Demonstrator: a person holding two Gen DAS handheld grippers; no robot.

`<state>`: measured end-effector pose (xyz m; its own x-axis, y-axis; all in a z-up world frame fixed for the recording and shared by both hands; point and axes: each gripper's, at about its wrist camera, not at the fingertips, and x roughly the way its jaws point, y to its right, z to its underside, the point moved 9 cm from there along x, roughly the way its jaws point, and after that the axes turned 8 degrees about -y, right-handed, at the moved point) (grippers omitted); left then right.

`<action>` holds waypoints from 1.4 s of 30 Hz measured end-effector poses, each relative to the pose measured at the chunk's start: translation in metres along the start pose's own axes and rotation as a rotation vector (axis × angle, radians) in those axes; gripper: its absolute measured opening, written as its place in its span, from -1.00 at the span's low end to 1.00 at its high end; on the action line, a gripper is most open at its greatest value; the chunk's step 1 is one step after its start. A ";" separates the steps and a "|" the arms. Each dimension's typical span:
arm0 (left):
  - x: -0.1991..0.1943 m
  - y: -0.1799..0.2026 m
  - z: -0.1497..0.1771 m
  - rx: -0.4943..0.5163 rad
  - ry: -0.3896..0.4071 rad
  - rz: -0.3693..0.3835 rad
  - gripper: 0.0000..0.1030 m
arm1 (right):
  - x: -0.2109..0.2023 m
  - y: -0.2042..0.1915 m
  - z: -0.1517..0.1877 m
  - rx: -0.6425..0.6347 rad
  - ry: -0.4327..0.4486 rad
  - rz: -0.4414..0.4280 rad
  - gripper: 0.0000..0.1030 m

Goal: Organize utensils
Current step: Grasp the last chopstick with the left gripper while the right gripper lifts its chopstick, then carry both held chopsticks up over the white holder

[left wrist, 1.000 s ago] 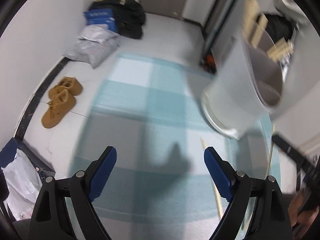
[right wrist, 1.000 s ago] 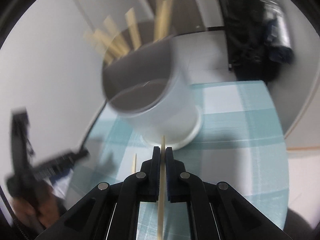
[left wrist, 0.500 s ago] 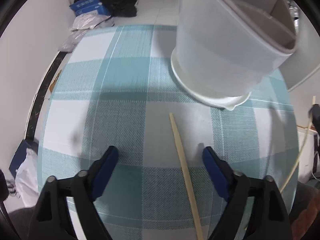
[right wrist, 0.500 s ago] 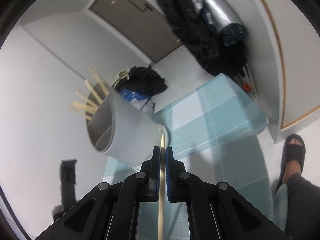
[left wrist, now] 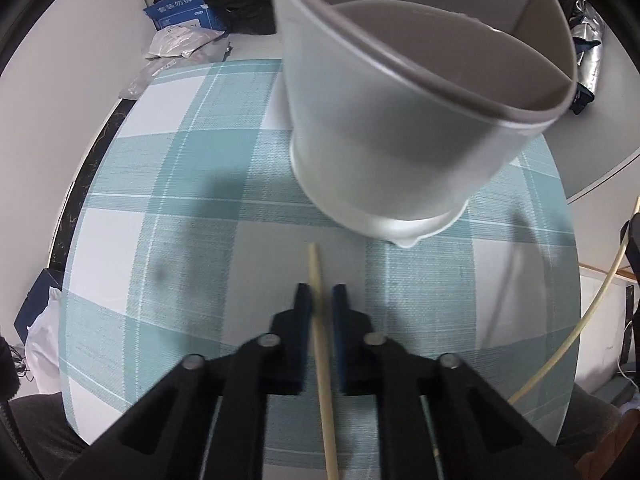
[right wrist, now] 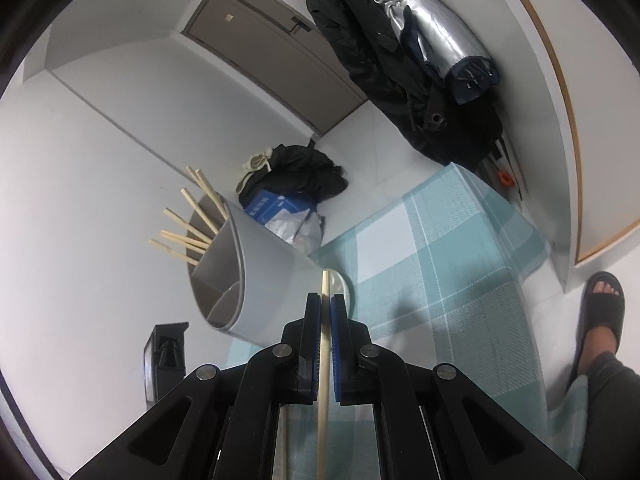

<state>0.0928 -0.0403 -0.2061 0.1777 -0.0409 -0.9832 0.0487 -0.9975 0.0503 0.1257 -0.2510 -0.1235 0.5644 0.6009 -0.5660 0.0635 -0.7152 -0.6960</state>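
Chopsticks are the job here. Several chopsticks (right wrist: 188, 226) already poke out of the far part of the grey holder (left wrist: 384, 148), which stands on the checked cloth (left wrist: 168, 240). Two are left. The left gripper (left wrist: 320, 304) has just been closing and now pinches one chopstick (left wrist: 320, 320) lying on the cloth, near the holder. The right gripper (right wrist: 325, 312) pinches another chopstick (right wrist: 324, 344), up in the air.
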 end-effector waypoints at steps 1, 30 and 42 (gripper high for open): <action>0.000 0.001 -0.002 0.001 0.003 -0.005 -0.96 | 0.000 0.000 0.001 -0.001 -0.001 -0.001 -0.92; -0.098 0.007 -0.002 0.044 0.338 0.164 -0.97 | -0.015 -0.044 0.034 -0.184 0.046 0.116 -0.93; -0.129 -0.012 0.013 0.104 0.449 0.271 -0.97 | -0.012 -0.088 0.058 -0.305 0.070 0.189 -0.93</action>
<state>0.0560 -0.0241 -0.0818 0.5743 -0.2926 -0.7646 -0.1514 -0.9558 0.2521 0.0654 -0.1749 -0.0813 0.6438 0.4295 -0.6333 0.1892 -0.8913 -0.4121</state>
